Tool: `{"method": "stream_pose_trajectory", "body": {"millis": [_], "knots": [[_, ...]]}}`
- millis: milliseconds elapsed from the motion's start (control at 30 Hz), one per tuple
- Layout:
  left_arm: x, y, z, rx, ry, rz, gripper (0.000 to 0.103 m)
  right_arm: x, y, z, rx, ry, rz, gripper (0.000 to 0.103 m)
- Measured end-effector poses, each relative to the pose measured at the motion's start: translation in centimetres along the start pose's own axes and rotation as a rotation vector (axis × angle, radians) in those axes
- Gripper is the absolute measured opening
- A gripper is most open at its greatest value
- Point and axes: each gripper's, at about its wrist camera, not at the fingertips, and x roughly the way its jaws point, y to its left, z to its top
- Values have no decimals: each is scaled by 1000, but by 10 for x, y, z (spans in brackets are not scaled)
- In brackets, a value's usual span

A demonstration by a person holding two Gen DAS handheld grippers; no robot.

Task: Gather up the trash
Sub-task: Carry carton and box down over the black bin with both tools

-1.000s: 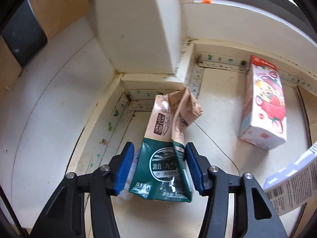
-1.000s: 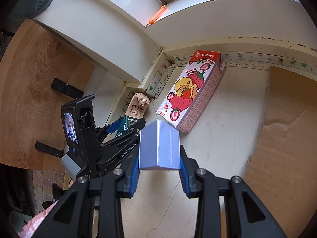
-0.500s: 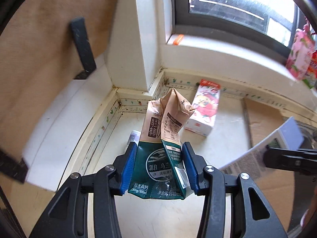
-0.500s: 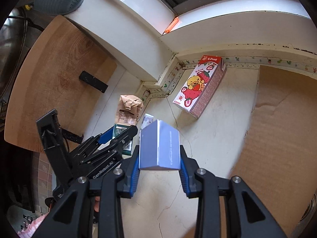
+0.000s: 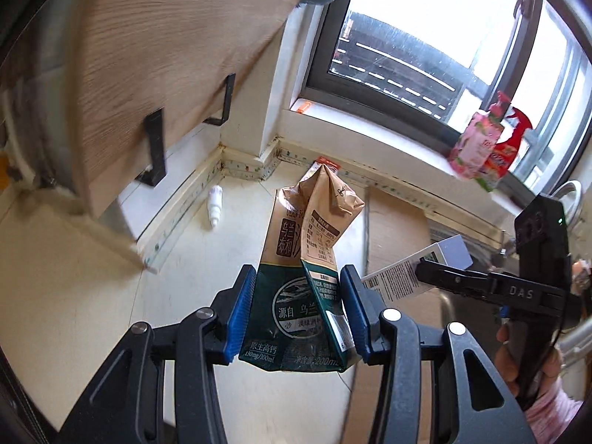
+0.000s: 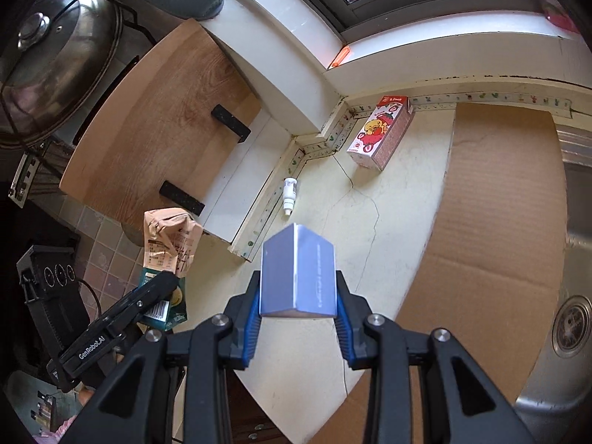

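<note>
**Two cartons held, two items left on the counter**

Left wrist view: One left gripper (image 5: 298, 310) is seen with its blue pads pressed against both sides of one crumpled green-and-tan milk carton (image 5: 305, 259), which is held upright and clear of the counter (image 5: 92, 296). One small white bottle (image 5: 215, 205) is observed lying on the counter just beside the raised edge strip along the wall. One strawberry drink carton (image 5: 325, 162) is largely hidden behind the held carton. The right gripper (image 5: 425, 273) is seen at the right, closed on one grey-blue box (image 5: 418, 270). Two pink-and-red containers (image 5: 484, 148) stand on the window sill. Open counter is noted to the left of the held carton.

Right wrist view: The grey-blue box (image 6: 298, 272) is clamped between the right gripper's (image 6: 298, 314) pads, above the counter edge. The white bottle (image 6: 289, 194) and the strawberry drink carton (image 6: 381, 131) lie well apart near the back corner. One cardboard sheet (image 6: 499, 203) covers the counter at the right, next to one sink (image 6: 569, 325). The left gripper (image 6: 159, 292) and its milk carton (image 6: 170, 236) are held beyond the counter's left edge. One wooden board (image 6: 148, 129) and one lidded pot (image 6: 59, 51) are recorded at the left.
</note>
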Motion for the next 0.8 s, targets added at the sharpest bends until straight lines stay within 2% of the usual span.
{"method": "stream_pose_trajectory", "body": {"millis": [133,267,500,600,800], "knots": [[-51,7,-37,19,2,-7,45,-24,20,-44,16,-19,-16,35],[-93,15,-82,45,18,-12,45,-43,45,-103,26,-28,-39,35],[-140,30,-170,78,74,-28,45,-58,78,-204,48,-10,-91,35],[-145,38,-205,89,113,-36,45,-55,86,-240,55,18,-117,35],[-122,59,-271,90,219,-21,45,-28,88,-297,44,108,-196,35]]}}
